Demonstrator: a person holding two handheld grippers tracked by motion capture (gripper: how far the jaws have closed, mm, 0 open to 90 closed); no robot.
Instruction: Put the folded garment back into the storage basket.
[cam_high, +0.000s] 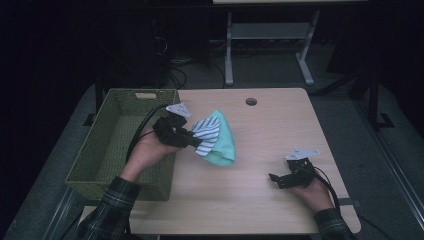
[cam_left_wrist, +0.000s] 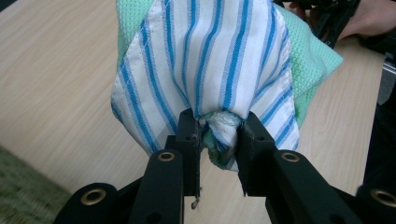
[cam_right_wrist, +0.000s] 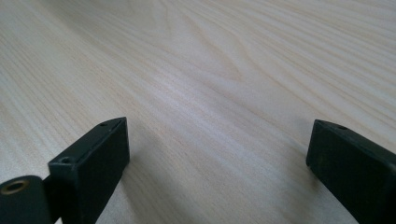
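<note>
The bunched blue-striped white cloth and green waffle cloth are being gripped by the left gripper beside the olive woven basket, seemingly for dropping inside; the right gripper is resting open-fingered on the tabletop.

Woven basket on a pale wood tabletop

The tabletop is light, fine-grained wood with rounded corners and a small round cable hole near its far edge. A green woven basket, rectangular with a cut-out handle in its far wall, sits on the left end of the tabletop, its left side hanging past the edge. Beyond the tabletop, a white metal desk frame stands on the dark floor, and to the left of that frame loose black cables lie tangled.
</note>
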